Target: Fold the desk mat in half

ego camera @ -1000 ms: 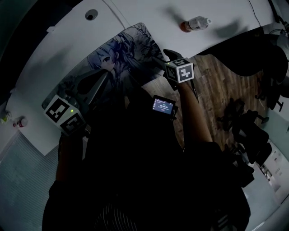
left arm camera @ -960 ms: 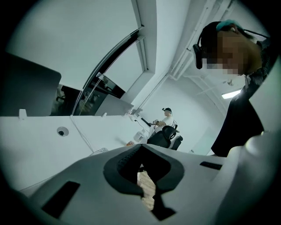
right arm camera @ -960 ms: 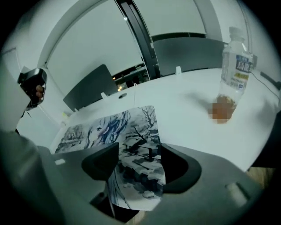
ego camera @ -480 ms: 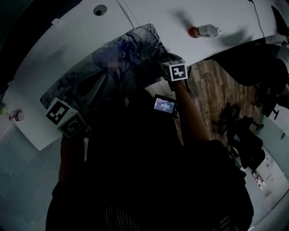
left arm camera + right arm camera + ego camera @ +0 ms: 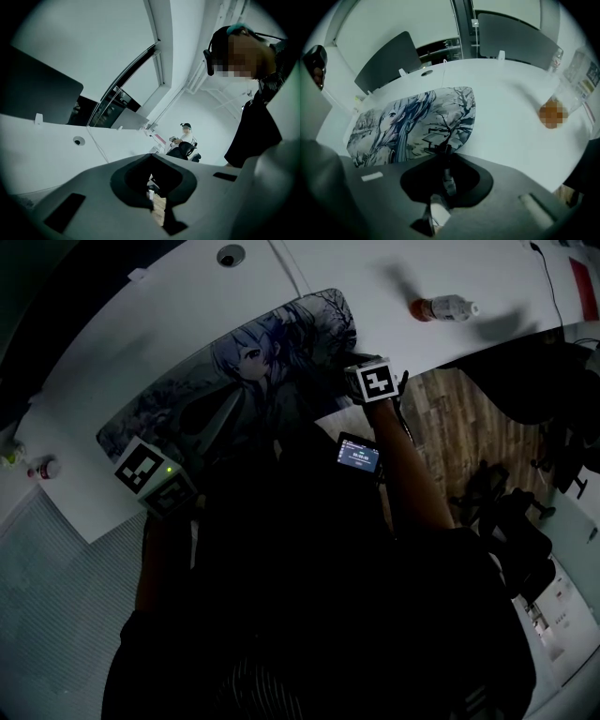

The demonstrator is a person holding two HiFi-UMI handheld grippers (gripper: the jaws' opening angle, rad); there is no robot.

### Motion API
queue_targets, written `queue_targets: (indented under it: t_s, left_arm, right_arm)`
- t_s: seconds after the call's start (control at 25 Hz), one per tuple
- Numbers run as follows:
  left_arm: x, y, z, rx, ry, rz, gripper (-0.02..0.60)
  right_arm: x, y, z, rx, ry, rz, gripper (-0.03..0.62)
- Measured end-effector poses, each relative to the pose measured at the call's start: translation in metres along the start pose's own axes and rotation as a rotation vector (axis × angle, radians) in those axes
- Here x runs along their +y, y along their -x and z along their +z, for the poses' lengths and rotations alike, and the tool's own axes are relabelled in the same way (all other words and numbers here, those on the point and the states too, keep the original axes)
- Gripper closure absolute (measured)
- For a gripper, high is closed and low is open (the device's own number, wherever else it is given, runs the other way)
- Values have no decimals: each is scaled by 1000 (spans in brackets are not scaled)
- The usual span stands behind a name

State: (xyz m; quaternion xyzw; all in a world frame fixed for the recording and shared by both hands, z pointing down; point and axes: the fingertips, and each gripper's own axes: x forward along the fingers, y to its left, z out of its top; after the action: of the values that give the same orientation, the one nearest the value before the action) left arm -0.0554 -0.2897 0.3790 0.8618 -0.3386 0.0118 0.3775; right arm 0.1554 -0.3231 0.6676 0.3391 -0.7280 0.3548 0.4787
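Currently the mat (image 5: 234,381) lies flat, print up, on the desk (image 5: 394,277). Its long axis follows the near desk edge, lower left to upper right in the head view. Right gripper (image 5: 443,157): jaws have just been closing, now nearly together, pinching the mat's near right edge. Left gripper (image 5: 151,196): jaws together, empty

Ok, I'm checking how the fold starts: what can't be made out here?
Head view, desk mat near edge: hidden under the person's dark torso.
Right gripper view, bottle label: blurred.
Head view, small screen readout: too small.
Head view, small object far left: too dim.
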Motion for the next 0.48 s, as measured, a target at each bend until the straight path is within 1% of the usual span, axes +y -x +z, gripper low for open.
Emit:
queue_targets:
  t_s: [0.08,0.16,0.32,0.48]
  left_arm:
    - [-3,1,2,-5,-7,7,574]
    - [-7,3,3,-14,-11,11,574]
    - [-12,6,0,-15,-23,26,574]
    - [-24,7,8,-35,-36,44,574]
  right_arm:
    - [3,7,3,-30,-32,26,567]
    - [4,19,6,-69,-47,51,571]
    - [18,43,19,-159,-26,146,571]
    - [29,59,25,-201,-1,201,572]
